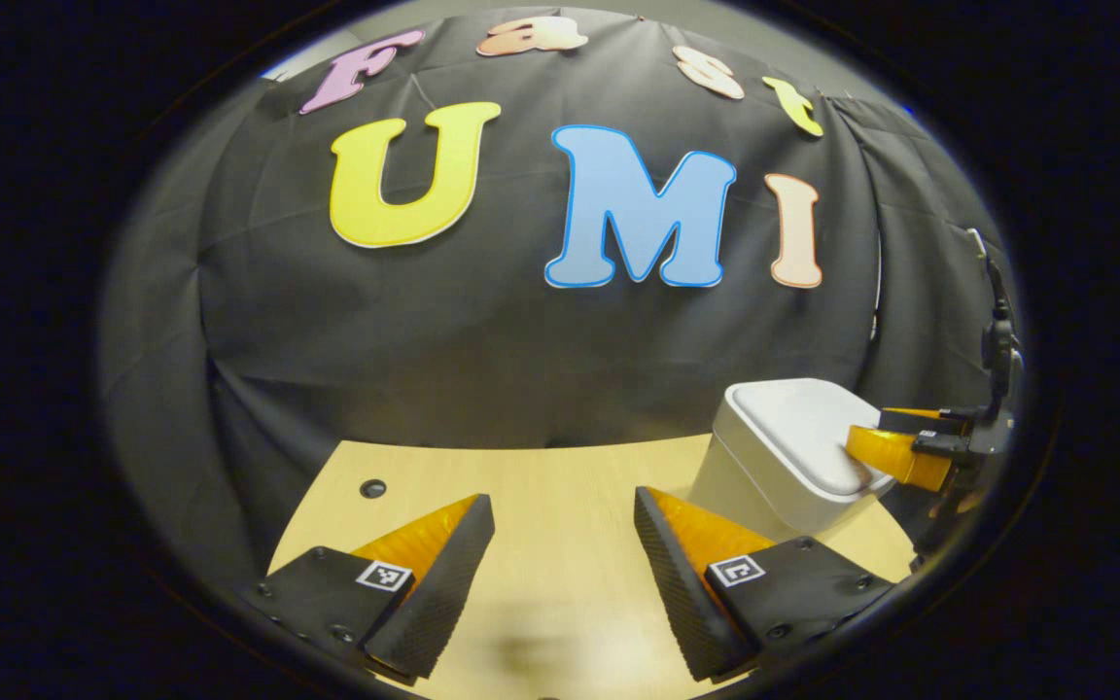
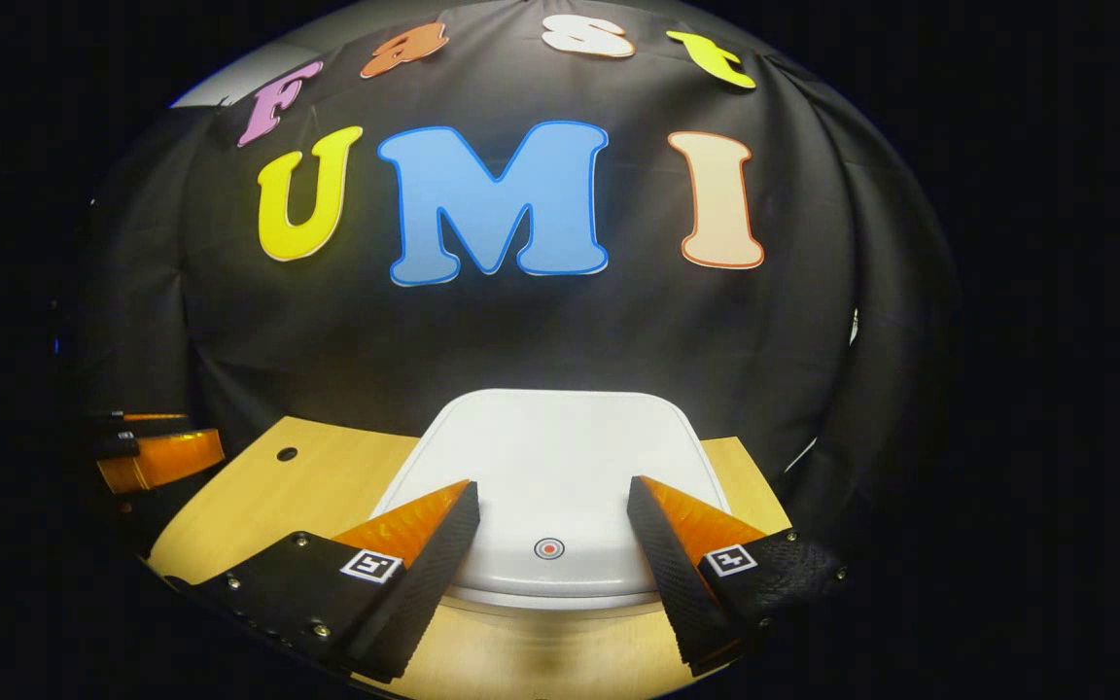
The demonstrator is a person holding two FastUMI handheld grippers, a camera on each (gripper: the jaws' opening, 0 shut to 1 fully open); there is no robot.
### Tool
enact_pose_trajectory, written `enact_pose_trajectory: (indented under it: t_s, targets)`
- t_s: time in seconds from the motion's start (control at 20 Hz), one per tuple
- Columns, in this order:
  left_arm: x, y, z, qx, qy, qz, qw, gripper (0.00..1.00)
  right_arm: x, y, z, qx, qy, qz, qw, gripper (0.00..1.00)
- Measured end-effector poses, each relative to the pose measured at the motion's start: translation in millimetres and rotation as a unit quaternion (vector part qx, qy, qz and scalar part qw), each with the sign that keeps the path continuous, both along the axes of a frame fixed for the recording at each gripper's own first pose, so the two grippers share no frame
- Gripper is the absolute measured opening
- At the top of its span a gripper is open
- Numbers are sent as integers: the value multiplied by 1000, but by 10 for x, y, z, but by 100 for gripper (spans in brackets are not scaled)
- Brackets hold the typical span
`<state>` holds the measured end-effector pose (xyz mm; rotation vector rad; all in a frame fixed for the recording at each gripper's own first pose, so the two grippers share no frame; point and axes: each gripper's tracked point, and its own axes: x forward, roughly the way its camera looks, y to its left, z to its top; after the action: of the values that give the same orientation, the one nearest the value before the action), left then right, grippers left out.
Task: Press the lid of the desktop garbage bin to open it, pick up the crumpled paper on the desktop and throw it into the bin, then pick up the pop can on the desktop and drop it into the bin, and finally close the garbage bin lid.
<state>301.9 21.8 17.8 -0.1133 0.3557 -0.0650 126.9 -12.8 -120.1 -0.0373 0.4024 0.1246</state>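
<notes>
- Your left gripper [image 1: 563,525] hangs over the wooden desktop [image 1: 560,486] with its fingers spread wide and nothing between them; only bare wood shows in the gap.
- In the left gripper view, a small dark hole [image 1: 372,488] sits in the desktop near its far left corner, well apart from your fingers.
- To the right of that gripper stands the white garbage bin [image 1: 764,476], near the desktop's right edge and close to the black cloth wall [image 1: 521,340]. Its lid [image 1: 798,428] lies flat and closed on top.
- At the far right of the left gripper view, your right gripper [image 1: 886,452] reaches in over the near right edge of the lid; you cannot tell from there whether it touches.
- In the right gripper view, your left gripper shows at the far left edge, over the desktop's left side.
- Your right gripper [image 2: 552,520] is also wide open and grips nothing. Its two fingers straddle the front part of the lid [image 2: 550,457], one on each side.
- Between those fingers, near the lid's front edge, sits a small round red-and-white button mark [image 2: 548,548].
- Whether the fingertips rest on the lid or hover just above it cannot be told.
</notes>
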Motion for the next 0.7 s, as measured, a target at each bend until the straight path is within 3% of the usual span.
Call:
enact_pose_trajectory:
  t_s: [0.7]
  targets:
    - [-2, -15, -12, 2, 3, -1, 1000, 96, -24, 0, -73, -24, -18, 4, 1000, 98]
